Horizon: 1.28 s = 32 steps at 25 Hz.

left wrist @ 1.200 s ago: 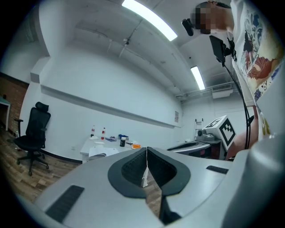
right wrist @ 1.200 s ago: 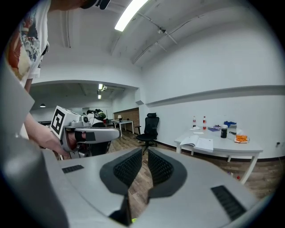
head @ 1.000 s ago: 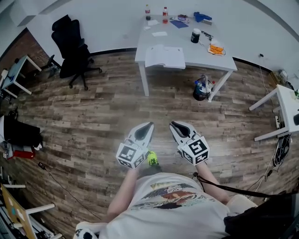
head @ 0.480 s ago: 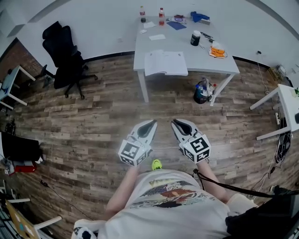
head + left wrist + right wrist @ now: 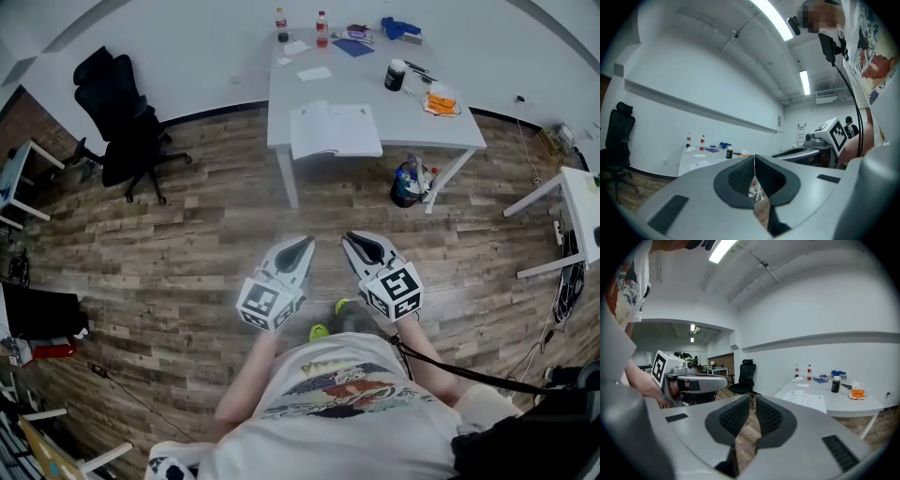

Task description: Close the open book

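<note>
The open book [image 5: 335, 129] lies flat, white pages up, near the front edge of the white table [image 5: 412, 127] at the far side of the room. Both grippers are held side by side in front of the person, well short of the table, over the wooden floor. My left gripper [image 5: 302, 242] is shut with nothing in it; its pads meet at the tip [image 5: 754, 159]. My right gripper [image 5: 349, 239] is also shut and holds nothing [image 5: 753, 399]. The right gripper view shows the book [image 5: 806, 399] ahead on the table. In the left gripper view the book [image 5: 700, 165] looks small and distant.
On the table stand two bottles [image 5: 279, 21], a black cup [image 5: 395, 73], an orange thing [image 5: 439, 101] and blue items [image 5: 398, 30]. A dark bag [image 5: 408, 183] sits by a table leg. A black office chair [image 5: 122, 112] stands left; another white desk [image 5: 574, 214] is at right.
The person has walked towards the table, so the table and book now sit nearer. Both grippers moved forward with the body and stayed shut, side by side.
</note>
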Each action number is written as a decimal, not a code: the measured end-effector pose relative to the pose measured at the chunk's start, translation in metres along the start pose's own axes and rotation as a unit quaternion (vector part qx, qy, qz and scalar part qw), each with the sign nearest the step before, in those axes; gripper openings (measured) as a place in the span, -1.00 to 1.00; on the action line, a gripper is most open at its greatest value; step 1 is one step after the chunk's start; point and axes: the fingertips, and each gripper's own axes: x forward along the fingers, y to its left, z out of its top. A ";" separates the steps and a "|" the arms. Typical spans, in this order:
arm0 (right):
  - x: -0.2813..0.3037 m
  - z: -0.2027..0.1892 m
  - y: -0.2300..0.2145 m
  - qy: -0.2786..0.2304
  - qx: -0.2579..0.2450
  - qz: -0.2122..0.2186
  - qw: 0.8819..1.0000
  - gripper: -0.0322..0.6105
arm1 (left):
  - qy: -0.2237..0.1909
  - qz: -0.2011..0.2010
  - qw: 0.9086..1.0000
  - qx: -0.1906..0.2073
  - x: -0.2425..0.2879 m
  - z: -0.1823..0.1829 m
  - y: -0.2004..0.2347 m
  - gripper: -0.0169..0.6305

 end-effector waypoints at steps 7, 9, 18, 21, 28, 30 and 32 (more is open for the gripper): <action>0.042 0.001 -0.039 0.017 -0.012 0.009 1.000 -0.79 | 0.003 0.006 1.000 -0.007 0.041 -0.003 0.038 -0.91; 0.059 0.003 -0.056 0.021 -0.015 0.016 1.000 -0.79 | 0.006 0.010 1.000 -0.008 0.059 -0.003 0.053 -0.91; 0.146 0.014 -0.147 0.041 -0.025 0.068 0.997 -0.79 | 0.035 0.024 0.999 0.027 0.157 -0.004 0.121 -0.91; 0.172 0.022 -0.175 0.039 -0.025 0.086 0.995 -0.79 | 0.037 0.038 0.998 0.015 0.190 -0.006 0.145 -0.91; 0.207 0.019 -0.231 0.051 -0.020 0.117 0.992 -0.79 | 0.044 0.057 0.997 0.007 0.252 -0.010 0.181 -0.91; 0.216 0.016 -0.245 0.053 -0.018 0.121 0.991 -0.79 | 0.046 0.062 0.997 0.007 0.264 -0.012 0.190 -0.91; 0.223 0.014 -0.254 0.055 -0.018 0.125 0.991 -0.79 | 0.049 0.067 0.997 0.006 0.271 -0.014 0.198 -0.91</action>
